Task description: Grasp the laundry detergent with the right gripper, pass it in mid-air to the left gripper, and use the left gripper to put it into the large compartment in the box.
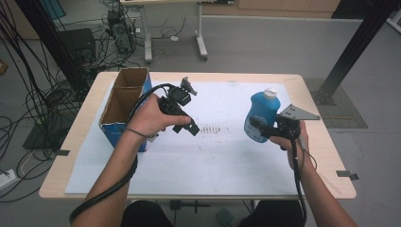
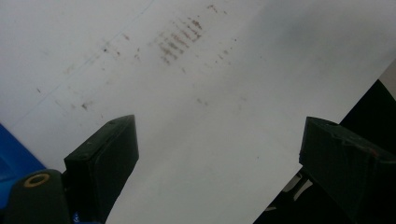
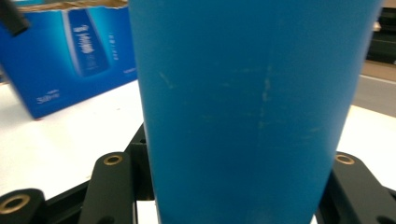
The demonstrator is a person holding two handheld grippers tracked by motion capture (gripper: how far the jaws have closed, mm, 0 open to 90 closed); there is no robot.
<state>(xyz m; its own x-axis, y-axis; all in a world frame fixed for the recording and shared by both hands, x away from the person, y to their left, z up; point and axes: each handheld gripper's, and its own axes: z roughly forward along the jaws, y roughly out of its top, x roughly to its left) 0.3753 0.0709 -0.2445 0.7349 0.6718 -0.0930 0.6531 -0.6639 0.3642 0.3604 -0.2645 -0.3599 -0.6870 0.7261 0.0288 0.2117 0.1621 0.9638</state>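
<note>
A blue bottle point(image 1: 261, 113) with a white cap stands upright over the right of the white sheet point(image 1: 213, 161); whether it rests on the sheet I cannot tell. My right gripper point(image 1: 259, 128) is shut on its lower body. In the right gripper view the bottle point(image 3: 252, 107) rises between the two black jaws of my right gripper point(image 3: 231, 186). My left gripper point(image 1: 183, 120) hovers over the sheet's middle, beside an open blue cardboard box point(image 1: 124, 104). In its own view my left gripper point(image 2: 219, 135) is open, jaws wide apart, nothing between them, above the stained sheet point(image 2: 187, 93).
The box point(image 3: 70, 51) has two compartments and stands at the table's left. Brown smudges point(image 1: 213, 128) mark the sheet's middle. The wooden table point(image 1: 326, 142) shows bare edges around the sheet. Cables, black frame posts and another table stand on the floor beyond.
</note>
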